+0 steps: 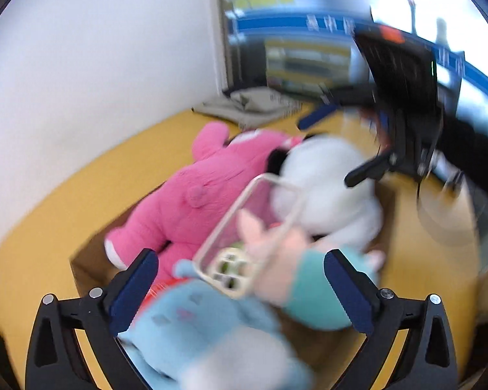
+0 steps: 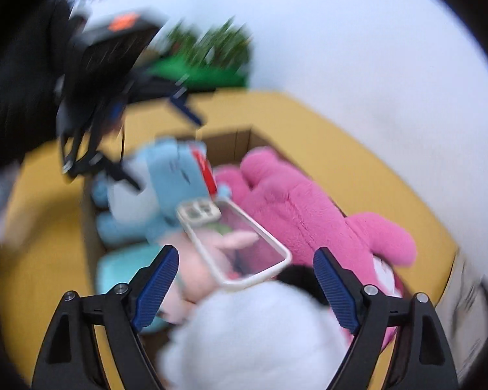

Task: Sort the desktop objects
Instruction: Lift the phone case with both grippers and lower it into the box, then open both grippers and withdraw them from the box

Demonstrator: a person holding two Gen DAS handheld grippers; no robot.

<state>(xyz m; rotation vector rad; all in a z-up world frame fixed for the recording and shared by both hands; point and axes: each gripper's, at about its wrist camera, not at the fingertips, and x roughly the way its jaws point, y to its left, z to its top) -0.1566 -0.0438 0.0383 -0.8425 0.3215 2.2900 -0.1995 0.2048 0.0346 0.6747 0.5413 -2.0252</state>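
Cardboard box (image 1: 91, 260): brown, open-topped, on the yellow tabletop (image 1: 81, 178); I see it packed with plush toys.
Contents: pink plush (image 1: 205, 188), white plush (image 1: 325, 182), light-blue plush (image 1: 205, 321).
Phone case (image 1: 244, 227): clear, cream-rimmed, lying on the toys just ahead of my tools.
Left tool (image 1: 240, 289): jaws wide apart, nothing gripped.
Right tool (image 2: 245, 286): jaws apart, empty.

Pink plush toy (image 1: 208, 191) & white plush (image 1: 325, 188): fuzzy cloth. Phone case (image 2: 234, 243): clear glossy plastic, cream rim. Box (image 2: 234, 143): matt brown cardboard. Gripper pads (image 1: 136, 289): ribbed blue, prob. rubber. Tabletop (image 1: 91, 188): smooth yellow.
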